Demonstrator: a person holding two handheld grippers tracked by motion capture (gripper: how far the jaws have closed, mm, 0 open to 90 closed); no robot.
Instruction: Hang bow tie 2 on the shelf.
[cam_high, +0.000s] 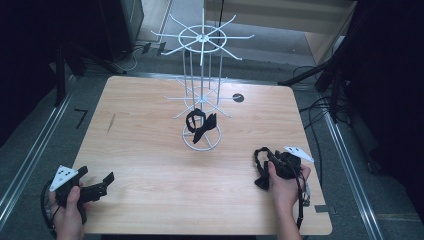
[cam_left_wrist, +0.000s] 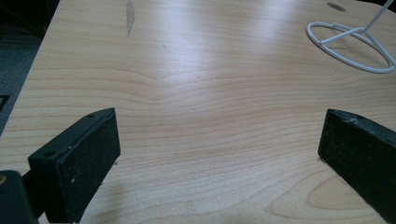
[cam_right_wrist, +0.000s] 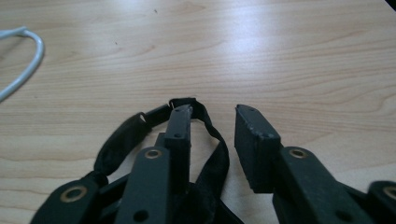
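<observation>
Jaws astride bow tie strap (cam_right_wrist: 212, 140), rack (cam_high: 201, 90) beyond

Surface (cam_high: 150, 150): pale wood-grain top, smooth, with a soft sheen that catches the light in broad bright patches; one darker streak in the grain near its far left. Display stand (cam_high: 201, 75): thin white wire, smooth coated finish, slightly glossy, with a round wire base ring. Bow tie on the stand (cam_high: 201, 125): black cloth, matt. Bow tie by the right tongs (cam_right_wrist: 205, 154): black cloth with a narrow woven strap, matt, soft-edged. Left tongs (cam_left_wrist: 219, 154): black hard plastic, matt, pads finely rough and speckled with pale scuffs. Right tongs (cam_right_wrist: 212, 126): same matt black plastic, brass-coloured rivets at the joints. Grey-white plates on both, flat and dull.
</observation>
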